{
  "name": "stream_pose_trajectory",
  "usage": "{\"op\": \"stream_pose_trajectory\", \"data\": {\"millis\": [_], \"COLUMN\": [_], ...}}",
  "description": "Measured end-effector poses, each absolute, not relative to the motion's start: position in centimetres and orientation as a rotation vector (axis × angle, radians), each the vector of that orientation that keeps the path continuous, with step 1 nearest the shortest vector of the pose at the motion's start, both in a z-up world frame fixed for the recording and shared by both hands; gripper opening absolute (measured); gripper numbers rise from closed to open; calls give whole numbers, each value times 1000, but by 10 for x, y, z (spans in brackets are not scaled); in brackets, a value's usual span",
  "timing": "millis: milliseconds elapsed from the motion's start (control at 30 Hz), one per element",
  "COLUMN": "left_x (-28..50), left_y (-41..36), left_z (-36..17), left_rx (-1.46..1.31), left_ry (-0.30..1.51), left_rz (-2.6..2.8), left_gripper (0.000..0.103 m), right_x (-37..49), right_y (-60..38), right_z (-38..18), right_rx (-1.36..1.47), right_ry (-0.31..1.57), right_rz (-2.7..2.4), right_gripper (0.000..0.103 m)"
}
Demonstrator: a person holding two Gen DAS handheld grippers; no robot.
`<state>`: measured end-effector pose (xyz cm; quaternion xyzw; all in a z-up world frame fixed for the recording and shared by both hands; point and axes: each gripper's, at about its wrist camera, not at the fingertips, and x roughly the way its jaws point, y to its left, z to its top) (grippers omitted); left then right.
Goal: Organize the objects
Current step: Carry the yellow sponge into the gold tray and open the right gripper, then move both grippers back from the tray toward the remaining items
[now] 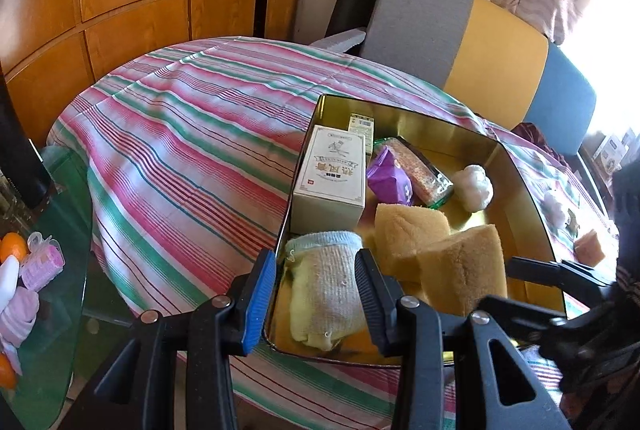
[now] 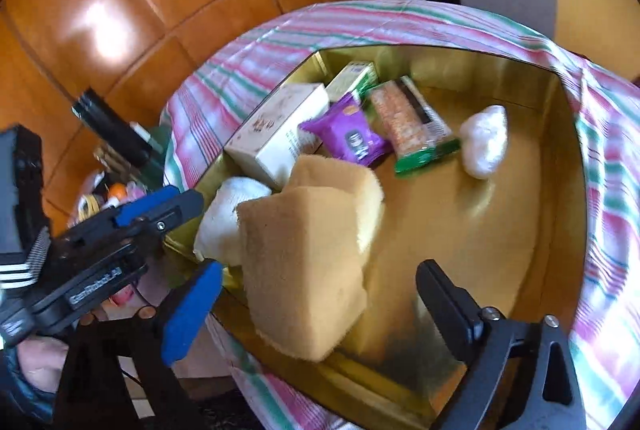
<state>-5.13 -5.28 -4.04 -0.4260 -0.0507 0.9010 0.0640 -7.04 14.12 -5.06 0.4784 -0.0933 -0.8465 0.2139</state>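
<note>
A gold tin [image 1: 532, 198] [image 2: 560, 166] sits on the striped table. It holds a rolled sock [image 1: 324, 294] [image 2: 228, 218], two yellow sponges [image 1: 408, 230] [image 2: 304, 270], a white box [image 1: 332, 174] [image 2: 280, 130], a purple packet [image 1: 390, 176] [image 2: 348, 134], a snack bar [image 1: 420, 170] [image 2: 412, 122] and a white ball [image 1: 474, 186] [image 2: 484, 140]. My left gripper [image 1: 316, 298] is open, its fingers either side of the sock. My right gripper [image 2: 320, 306] is open around the near sponge, not touching it. The right gripper also shows in the left wrist view [image 1: 560, 274].
A second white ball [image 1: 558, 206] and an orange block [image 1: 590, 248] lie on the cloth right of the tin. A glass side table [image 1: 48, 270] at left holds oranges and pink items. A chair [image 1: 480, 42] stands behind the table.
</note>
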Motion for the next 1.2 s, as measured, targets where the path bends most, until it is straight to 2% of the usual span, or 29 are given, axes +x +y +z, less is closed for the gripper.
{"op": "stream_pose_trajectory", "data": {"millis": [200,467,867,1200], "left_x": [-47,-43,-43,-67], "left_y": [-48,-10,106,224], "left_z": [-28,-8,22,19], "left_rx": [-1232,-1158,-1046,-1088], "left_ry": [-156,-67,111,140], "left_rz": [2730,2646,2436,2210], "left_gripper": [41,41,41,41], "right_x": [-47,-5,51,96], "right_y": [175,247,393,507], "right_z": [-35,-27,-23,3], "right_rx": [1266,1304,1481,1361], "right_ry": [-406,-535,-756,-912], "right_rz": [-2450,-2629,-2909,-3168], "right_gripper": [99,99,99,99]}}
